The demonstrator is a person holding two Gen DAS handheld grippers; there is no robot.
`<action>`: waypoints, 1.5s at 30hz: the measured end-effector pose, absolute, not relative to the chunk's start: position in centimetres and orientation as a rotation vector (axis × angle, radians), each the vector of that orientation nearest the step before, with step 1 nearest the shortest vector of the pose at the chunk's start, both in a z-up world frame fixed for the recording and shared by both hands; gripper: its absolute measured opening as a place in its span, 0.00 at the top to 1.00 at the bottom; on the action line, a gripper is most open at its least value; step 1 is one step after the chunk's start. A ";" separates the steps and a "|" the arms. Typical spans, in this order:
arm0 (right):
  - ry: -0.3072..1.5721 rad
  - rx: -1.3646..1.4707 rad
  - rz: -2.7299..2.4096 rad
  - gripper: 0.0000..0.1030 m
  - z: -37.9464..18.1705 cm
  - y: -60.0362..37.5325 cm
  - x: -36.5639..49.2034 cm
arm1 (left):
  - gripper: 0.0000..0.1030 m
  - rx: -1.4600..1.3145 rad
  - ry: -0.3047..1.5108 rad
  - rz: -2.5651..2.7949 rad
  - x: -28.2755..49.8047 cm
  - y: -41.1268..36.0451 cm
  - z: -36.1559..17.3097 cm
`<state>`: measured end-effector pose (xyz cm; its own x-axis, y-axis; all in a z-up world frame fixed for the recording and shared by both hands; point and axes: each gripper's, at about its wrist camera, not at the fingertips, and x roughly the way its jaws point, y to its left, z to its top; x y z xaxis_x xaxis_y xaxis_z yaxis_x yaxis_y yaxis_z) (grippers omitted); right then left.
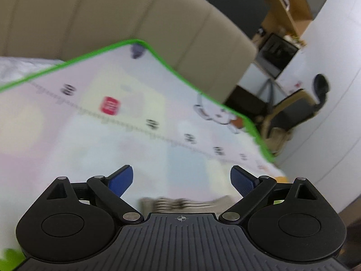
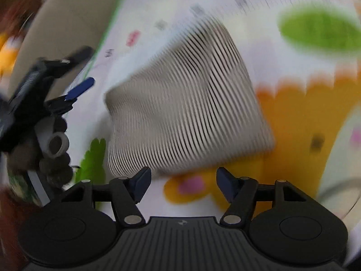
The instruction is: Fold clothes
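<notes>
A folded beige garment with thin black stripes lies flat on a colourful play mat. In the right wrist view my right gripper hovers just in front of its near edge, jaws apart with nothing between them. The left gripper shows at the left of that view, beside the garment's left edge, one blue pad visible. In the left wrist view my left gripper stands wide open and empty above the mat; only a strip of the striped garment peeks out below it.
The mat has a green border and cartoon prints. A beige padded sofa or headboard rises behind it. A desk with a laptop and an office chair stand at the right. Both views are motion-blurred.
</notes>
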<state>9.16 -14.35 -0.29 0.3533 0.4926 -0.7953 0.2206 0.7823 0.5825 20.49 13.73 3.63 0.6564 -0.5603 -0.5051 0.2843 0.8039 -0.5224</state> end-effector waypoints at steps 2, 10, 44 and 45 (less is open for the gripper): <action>1.238 0.812 0.170 0.43 -2.1 -15.8 9.8 | 0.06 -0.389 0.712 -0.522 20.8 12.3 3.0; 1.062 0.666 0.131 0.48 0.6 -20.5 15.9 | 0.05 -0.303 0.951 -0.613 21.6 7.9 -2.6; 0.537 -0.031 0.262 0.28 5.5 -14.8 18.7 | 0.07 -0.394 0.846 -0.511 19.4 10.2 1.4; 0.521 -0.074 0.283 0.28 5.2 -13.4 17.4 | 0.08 -0.388 0.844 -0.433 19.7 11.0 1.3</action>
<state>17.44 -13.44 5.15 0.8293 0.2478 -0.5008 -0.2851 0.9585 0.0022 19.73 11.00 1.31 0.5880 -0.5114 -0.6267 0.2114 0.8450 -0.4911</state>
